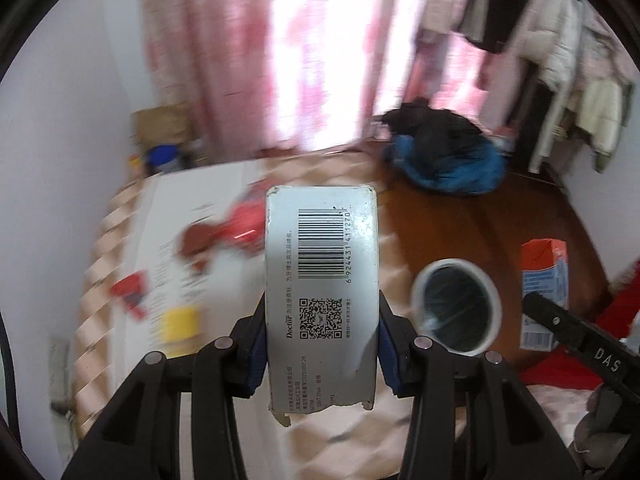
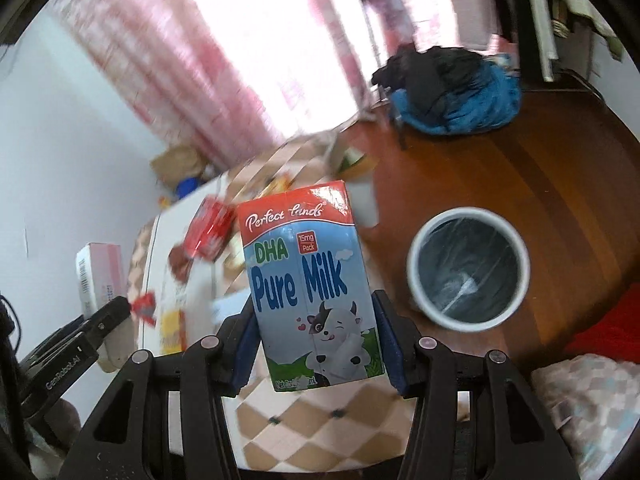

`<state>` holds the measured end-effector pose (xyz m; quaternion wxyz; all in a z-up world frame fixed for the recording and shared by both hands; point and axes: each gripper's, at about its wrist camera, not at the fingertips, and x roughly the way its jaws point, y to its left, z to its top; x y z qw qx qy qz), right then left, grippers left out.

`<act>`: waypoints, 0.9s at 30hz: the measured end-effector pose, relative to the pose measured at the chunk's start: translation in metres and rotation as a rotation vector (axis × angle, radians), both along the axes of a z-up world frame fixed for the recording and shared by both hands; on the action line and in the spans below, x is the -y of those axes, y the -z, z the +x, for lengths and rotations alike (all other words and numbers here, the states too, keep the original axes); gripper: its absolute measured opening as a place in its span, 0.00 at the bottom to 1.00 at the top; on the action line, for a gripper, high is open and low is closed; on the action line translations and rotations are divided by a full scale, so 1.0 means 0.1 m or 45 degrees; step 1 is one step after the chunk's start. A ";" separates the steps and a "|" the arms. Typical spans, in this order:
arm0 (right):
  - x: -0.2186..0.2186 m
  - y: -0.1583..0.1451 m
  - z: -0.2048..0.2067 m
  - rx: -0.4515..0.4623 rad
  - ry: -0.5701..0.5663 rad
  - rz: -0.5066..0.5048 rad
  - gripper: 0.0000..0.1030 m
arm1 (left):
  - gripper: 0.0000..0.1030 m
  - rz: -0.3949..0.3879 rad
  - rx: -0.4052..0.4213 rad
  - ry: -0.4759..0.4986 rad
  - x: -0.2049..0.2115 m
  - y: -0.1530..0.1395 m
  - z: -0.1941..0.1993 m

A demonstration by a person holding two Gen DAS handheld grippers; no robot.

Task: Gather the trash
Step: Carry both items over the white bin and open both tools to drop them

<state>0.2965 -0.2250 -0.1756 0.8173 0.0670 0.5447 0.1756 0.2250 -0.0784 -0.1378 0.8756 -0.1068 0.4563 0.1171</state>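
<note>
My left gripper is shut on a grey toothpaste box with a barcode and QR code, held up above the chequered surface. My right gripper is shut on a Pure Milk carton, red on top and blue below. A white trash bin with a black liner stands on the wooden floor to the right of both grippers; it also shows in the left wrist view. In the left wrist view the milk carton and right gripper appear at the right, beyond the bin.
A white board on the chequered surface holds red wrappers and a yellow item. A blue and black bundle of clothes lies on the floor by pink curtains. A red cloth lies at the right.
</note>
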 end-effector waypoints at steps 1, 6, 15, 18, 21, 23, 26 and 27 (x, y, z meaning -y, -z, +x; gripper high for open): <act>0.14 -0.02 0.08 0.002 0.026 0.000 0.53 | 0.41 -0.022 0.000 0.040 0.13 0.02 0.15; 1.02 0.26 0.60 -0.050 0.205 -0.090 0.53 | 0.41 -0.211 -0.118 0.253 0.89 0.52 1.09; 2.12 1.64 1.33 -0.342 0.392 -0.128 0.53 | 0.43 -0.286 -0.419 0.386 1.62 1.76 2.23; 2.24 1.99 1.49 -0.394 0.390 -0.126 0.53 | 0.57 -0.296 -0.482 0.377 1.66 2.02 2.46; 2.26 2.22 1.59 -0.422 0.366 -0.138 0.53 | 1.00 -0.291 -0.481 0.335 1.65 2.09 2.53; 2.24 2.37 1.64 -0.429 0.353 -0.152 0.54 | 1.00 -0.257 -0.486 0.308 1.62 2.09 2.53; 2.18 2.55 1.70 -0.466 0.344 -0.188 0.86 | 1.00 -0.183 -0.494 0.274 1.61 2.09 2.47; 2.17 2.58 1.70 -0.470 0.344 -0.197 0.98 | 1.00 -0.152 -0.497 0.271 1.61 2.11 2.45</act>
